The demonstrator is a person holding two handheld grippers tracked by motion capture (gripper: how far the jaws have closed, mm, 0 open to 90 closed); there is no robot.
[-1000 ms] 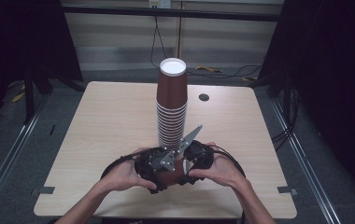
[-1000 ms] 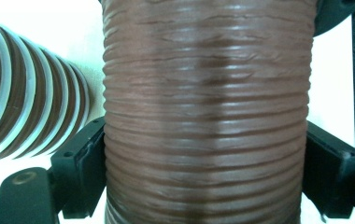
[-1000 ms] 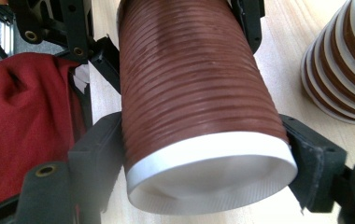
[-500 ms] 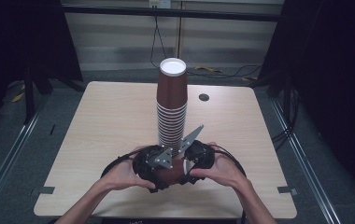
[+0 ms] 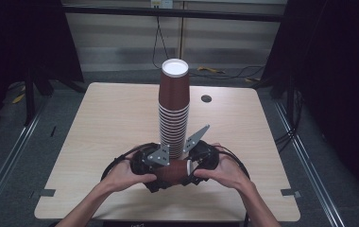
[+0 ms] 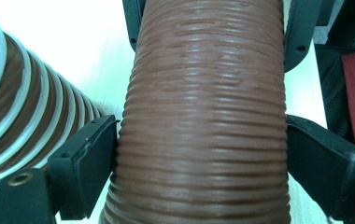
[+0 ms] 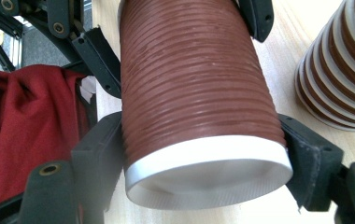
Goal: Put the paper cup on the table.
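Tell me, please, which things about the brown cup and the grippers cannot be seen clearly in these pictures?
- Brown cup, high view: both grippers and hands cover most of it.
- Its closed end, left gripper view: the bottom edge cuts the cup off.
- Stack of cups, right gripper view: the right edge cuts it.
- Dark round spot on the table, high view: too small to identify.

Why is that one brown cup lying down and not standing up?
The cup lies sideways, held between both tools; its white rim faces the right tool's camera.
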